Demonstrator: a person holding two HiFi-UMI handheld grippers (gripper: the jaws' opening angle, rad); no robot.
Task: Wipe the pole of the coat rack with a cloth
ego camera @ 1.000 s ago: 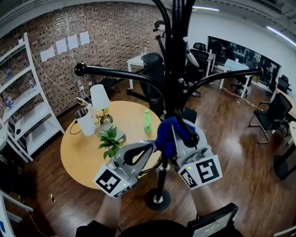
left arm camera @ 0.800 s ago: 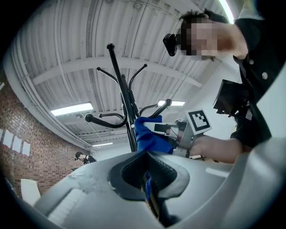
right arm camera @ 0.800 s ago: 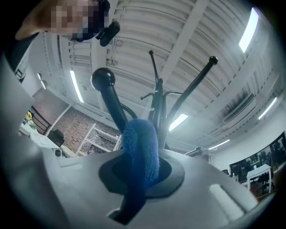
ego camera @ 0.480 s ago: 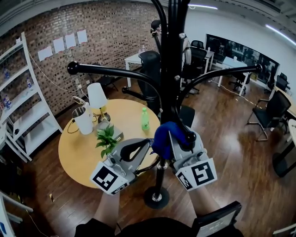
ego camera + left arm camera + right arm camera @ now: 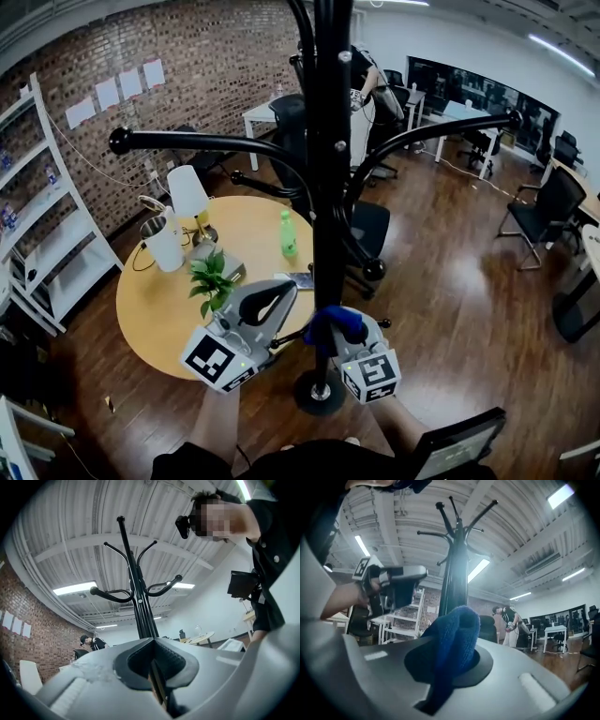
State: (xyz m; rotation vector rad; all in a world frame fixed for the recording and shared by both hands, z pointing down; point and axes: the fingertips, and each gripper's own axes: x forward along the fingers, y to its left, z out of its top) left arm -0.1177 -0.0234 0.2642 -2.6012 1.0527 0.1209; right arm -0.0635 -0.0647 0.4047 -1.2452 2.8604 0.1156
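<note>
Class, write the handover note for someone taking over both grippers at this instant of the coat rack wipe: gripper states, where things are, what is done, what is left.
Left gripper: jaws together on nothing, tips close by the pole, low down.
Right gripper: shut on the blue cloth, which sits against the pole below the lowest hook and above the base.
Done: in the last second the cloth has slid down from hook level.
Left: the short stretch to the base. Whether the upper pole was wiped does not show.

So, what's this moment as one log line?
right gripper: shut on blue cloth, against pole | left gripper: shut, beside pole
</note>
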